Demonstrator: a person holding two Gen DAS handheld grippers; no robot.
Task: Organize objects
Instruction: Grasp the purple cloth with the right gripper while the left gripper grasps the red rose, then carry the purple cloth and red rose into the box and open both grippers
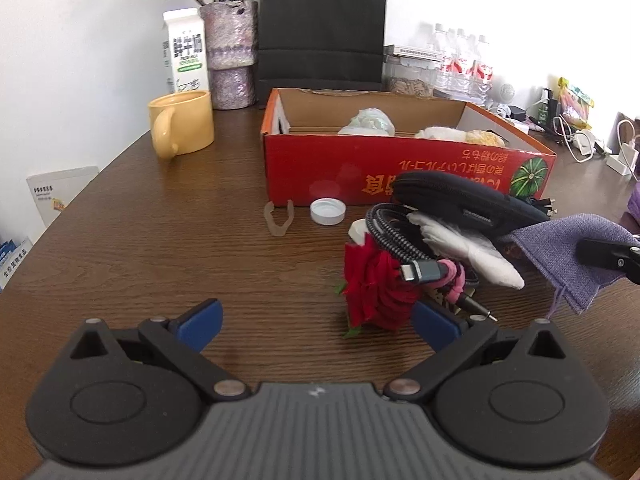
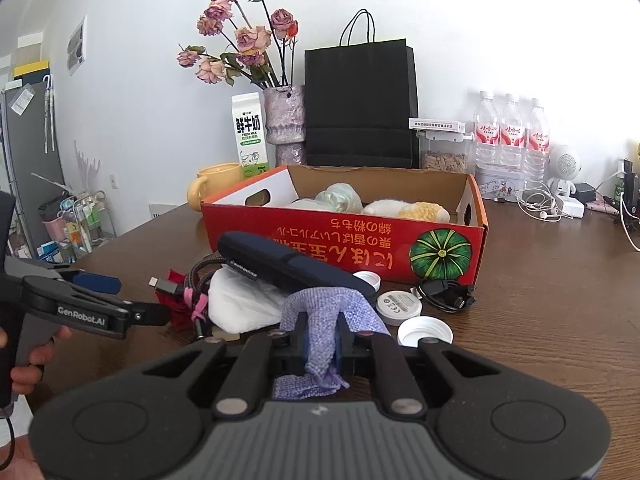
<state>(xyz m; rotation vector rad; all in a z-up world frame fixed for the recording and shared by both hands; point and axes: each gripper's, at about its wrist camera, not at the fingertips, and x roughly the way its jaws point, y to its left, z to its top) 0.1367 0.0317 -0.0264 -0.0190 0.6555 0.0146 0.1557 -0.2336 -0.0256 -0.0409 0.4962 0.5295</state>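
Left wrist view: the left gripper (image 1: 316,326) hangs over the near edge of the desk (image 1: 160,240) with its blue pads spread wide and nothing between them. Just ahead and right of it lies a red rose (image 1: 372,292), touching the right pad's side, with a coiled cable (image 1: 404,236), a white wad (image 1: 472,248) and a dark pouch (image 1: 464,200) heaped behind it. The purple cloth (image 1: 572,248) hangs at the right, lifted off the heap by the right gripper's fingertip (image 1: 600,256). Beyond stands the red box (image 1: 400,168), open-topped, its long side across the view. Right wrist view: the right gripper (image 2: 320,344) is pressed together, pinching the purple cloth, which drapes over and under its fingers. The box lies straight ahead and past the heap, so this hand is the nearer one for dropping the cloth in. The pouch, lying slantwise between claw and box, stands in the way and likely must be cleared from above. Two white caps (image 2: 424,330) and a white disc (image 2: 398,304) sit right of the heap.
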